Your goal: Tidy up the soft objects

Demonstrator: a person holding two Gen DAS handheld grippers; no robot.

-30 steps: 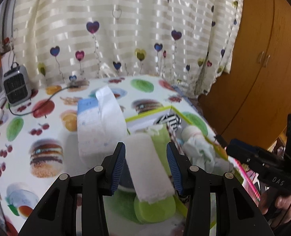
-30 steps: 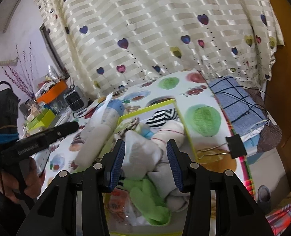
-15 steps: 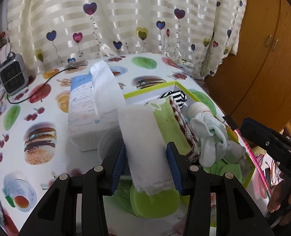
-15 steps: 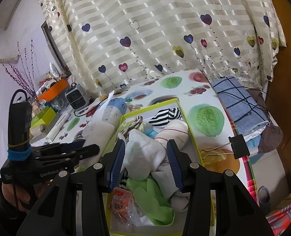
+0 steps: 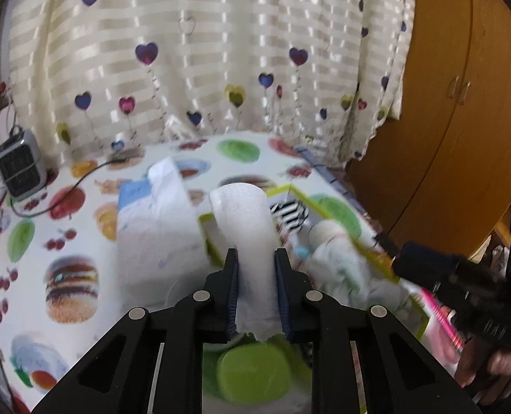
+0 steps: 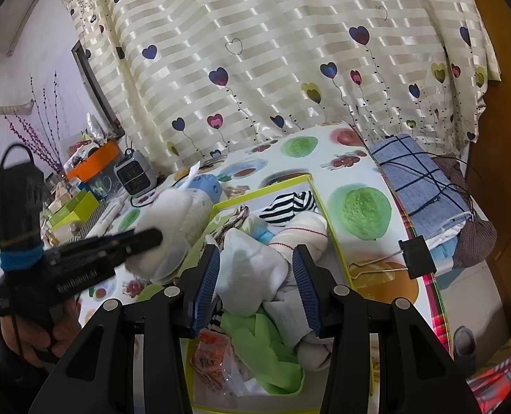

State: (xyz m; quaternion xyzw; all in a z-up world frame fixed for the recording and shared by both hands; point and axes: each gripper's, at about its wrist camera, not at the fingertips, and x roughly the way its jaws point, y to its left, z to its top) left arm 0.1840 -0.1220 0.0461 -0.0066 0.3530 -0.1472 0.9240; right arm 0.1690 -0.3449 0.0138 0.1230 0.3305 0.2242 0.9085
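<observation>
My left gripper (image 5: pixel 256 258) is shut on a white folded cloth (image 5: pixel 247 220) and holds it lifted above the table; it also shows in the right wrist view (image 6: pixel 167 219), left of the box. A yellow-rimmed box (image 6: pixel 319 207) holds white socks (image 6: pixel 248 272), a striped sock (image 6: pixel 290 205) and a green cloth (image 6: pixel 266 341). My right gripper (image 6: pixel 255 265) is open, above the white socks in the box, touching nothing.
A tissue pack (image 5: pixel 152 227) lies left of the box. A green sponge (image 5: pixel 253 376) sits below my left gripper. A small heater (image 5: pixel 20 165) with a cord stands at the far left. A binder clip (image 6: pixel 414 253) and folded blue cloth (image 6: pixel 417 179) lie right of the box.
My left gripper has closed tighter on the white cloth and raised it off the green items. My right gripper stays open over the box.
</observation>
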